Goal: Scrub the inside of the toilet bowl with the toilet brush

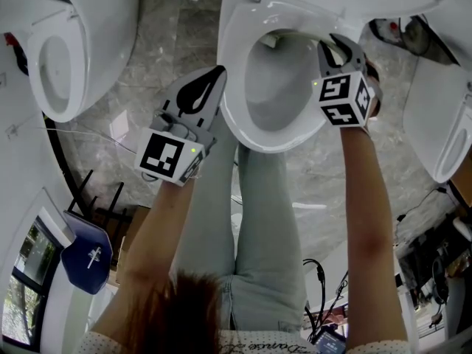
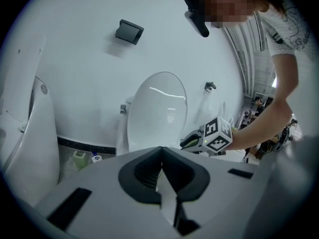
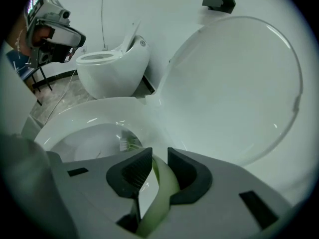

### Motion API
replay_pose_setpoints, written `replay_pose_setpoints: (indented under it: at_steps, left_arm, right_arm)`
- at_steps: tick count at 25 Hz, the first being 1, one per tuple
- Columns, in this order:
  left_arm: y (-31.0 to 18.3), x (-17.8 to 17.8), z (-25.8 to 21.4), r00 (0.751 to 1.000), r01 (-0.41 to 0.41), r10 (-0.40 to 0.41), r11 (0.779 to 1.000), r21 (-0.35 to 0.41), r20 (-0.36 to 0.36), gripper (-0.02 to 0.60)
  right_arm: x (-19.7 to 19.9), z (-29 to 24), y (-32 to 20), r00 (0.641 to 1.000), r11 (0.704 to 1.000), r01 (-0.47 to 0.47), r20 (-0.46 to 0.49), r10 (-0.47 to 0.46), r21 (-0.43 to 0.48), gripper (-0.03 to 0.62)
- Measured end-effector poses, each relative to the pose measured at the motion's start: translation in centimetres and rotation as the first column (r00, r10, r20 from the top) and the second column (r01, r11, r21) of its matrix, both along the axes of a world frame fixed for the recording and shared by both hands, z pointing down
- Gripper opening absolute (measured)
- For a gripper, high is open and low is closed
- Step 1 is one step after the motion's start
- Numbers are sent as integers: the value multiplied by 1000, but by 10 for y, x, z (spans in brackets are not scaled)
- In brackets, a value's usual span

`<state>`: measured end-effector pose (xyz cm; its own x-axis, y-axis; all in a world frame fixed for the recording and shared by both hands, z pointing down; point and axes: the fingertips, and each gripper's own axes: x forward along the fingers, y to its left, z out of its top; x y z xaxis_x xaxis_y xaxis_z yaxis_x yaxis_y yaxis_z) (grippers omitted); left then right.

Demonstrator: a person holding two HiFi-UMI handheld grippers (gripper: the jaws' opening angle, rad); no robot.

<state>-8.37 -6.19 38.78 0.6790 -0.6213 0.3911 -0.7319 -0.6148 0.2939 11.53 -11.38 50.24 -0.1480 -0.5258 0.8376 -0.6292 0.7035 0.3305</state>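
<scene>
Your right gripper: jaws clamped on the pale green handle of the toilet brush | bristle head down inside the toilet bowl | lid raised | your left gripper: jaws pressed together, nothing between them, just outside the bowl's rim.

Pale green: toilet brush handle, between the jaws of the right gripper. White with green: brush head, beyond those jaws. White: toilet bowl, lid. Grey with black pads: right gripper, left gripper. Black-and-white squares: marker cubes. Grey marbled: floor.
</scene>
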Motion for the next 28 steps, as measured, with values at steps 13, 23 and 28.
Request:
replay_pose_setpoints:
  at_steps: [13, 23, 28]
  left_arm:
    - [-2, 5, 2, 1000, -28, 28, 1000, 3, 2, 3]
    - [7, 8, 8, 1000, -25, 25, 1000, -5, 16, 3]
    - [10, 13, 5, 999, -27, 27, 1000, 5, 19, 3]
  right_arm:
    - [-12, 5, 15, 997, 1000, -13, 76, 14, -4, 110]
    - [-23, 5, 40, 995, 998, 61, 75, -62, 8, 109]
    - [-29, 2, 53, 990, 992, 126, 63, -127, 27, 109]
